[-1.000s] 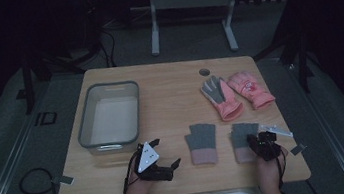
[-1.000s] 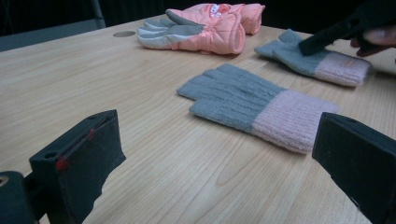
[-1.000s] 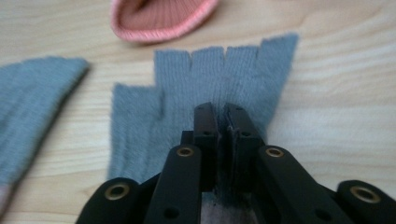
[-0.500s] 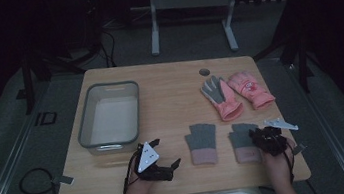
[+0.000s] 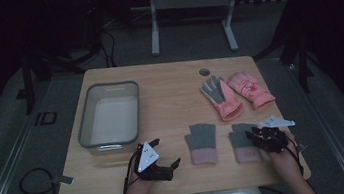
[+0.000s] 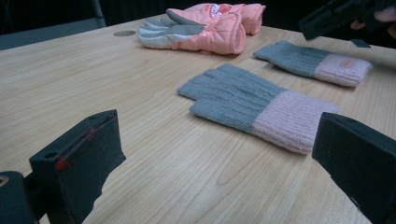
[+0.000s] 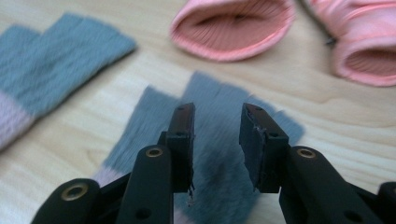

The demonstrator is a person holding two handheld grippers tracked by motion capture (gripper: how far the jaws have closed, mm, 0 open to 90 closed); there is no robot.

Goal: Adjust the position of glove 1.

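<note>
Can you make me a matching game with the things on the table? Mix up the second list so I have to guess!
Things:
1. clear bin
2. puffy gloves
3. knit glove under the right tool
4. left tool

Clues:
A. pink, far right part of the table
B. jaws wide open
C. left part of the table
D. grey with a pink cuff

Pairs: 1-C, 2-A, 3-D, 4-B

In the right gripper view, the right tongs (image 7: 215, 140) are covering the middle of the nearer grey glove (image 7: 219, 107), whose pink cuff is running off the bottom edge. The other grey glove (image 7: 51, 56) is blurring at the left edge. The pink gloves (image 7: 233, 28) are being cropped at the top.
</note>
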